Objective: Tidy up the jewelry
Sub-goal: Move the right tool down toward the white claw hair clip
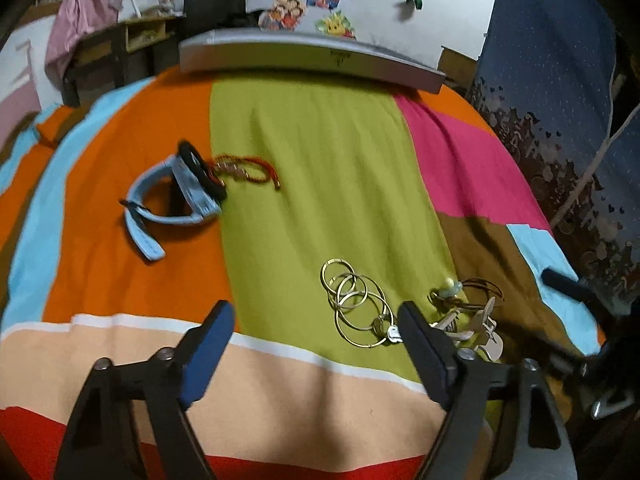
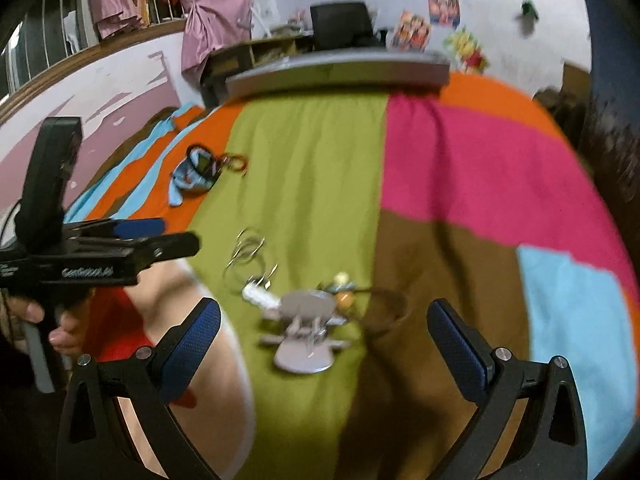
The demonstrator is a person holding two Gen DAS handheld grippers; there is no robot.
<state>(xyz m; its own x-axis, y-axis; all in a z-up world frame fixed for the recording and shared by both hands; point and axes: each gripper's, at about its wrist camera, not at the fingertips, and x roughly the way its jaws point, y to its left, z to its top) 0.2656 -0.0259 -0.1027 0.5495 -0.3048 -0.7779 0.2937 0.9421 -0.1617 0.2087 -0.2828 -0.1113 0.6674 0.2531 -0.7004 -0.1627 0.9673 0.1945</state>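
Far left on the patchwork bedspread (image 1: 312, 152) lies the light-blue strap watch (image 1: 172, 200); the gold wire rings (image 1: 356, 304) lie near. Left hand-held gripper (image 1: 316, 340) and right hand-held gripper (image 2: 324, 340): wide, empty. Recommended: descend squarely, closing on one item only.

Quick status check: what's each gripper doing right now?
Left gripper: open, holding nothing.
Right gripper: open, holding nothing.

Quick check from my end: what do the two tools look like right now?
Both are black plastic. The left tool and the right tool have blue textured pads on their fingers, silver screws at the joints, and triangular cutouts. White lettering marks the left tool's side.
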